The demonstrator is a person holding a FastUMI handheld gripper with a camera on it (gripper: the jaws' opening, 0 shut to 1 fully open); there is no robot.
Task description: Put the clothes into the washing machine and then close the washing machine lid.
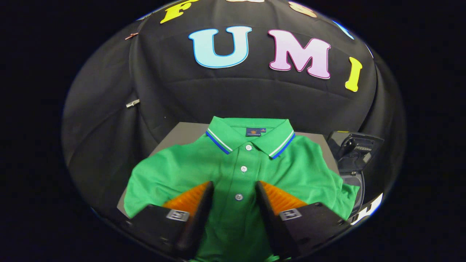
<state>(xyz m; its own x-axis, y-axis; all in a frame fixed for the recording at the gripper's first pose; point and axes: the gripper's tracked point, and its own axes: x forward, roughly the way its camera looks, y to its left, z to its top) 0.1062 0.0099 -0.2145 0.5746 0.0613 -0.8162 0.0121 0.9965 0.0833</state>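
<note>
So the green polo shirt (pixel 189 171) was lying flat and face up on a grey table (pixel 184 133), taking up most of the middle and lower half of the frame. Collar pointed toward the top of the picture, with white and blue stripes along its edge and a small dark tag inside the neck. Three white buttons ran down the placket in the centre. The shirt hung a bit over the table's edges on the lower left and lower right.

The gripper (pixel 233 186) sat at the bottom centre, fingers spread wide apart, one on each side of the placket, with the lowest button right in the gap between them. Nothing was pinched, just green cloth showing between the two fingers. Couldn't tell if the tips were actually touching the fabric or hanging just above it.

Over at the right middle of the frame, past the shirt's sleeve, was the washing machine (pixel 355 151), dark and glossy, with its lid standing up open. It was just beside the table's right edge.

Black cloth wall (pixel 255 98) filled the whole upper half behind the table
</note>
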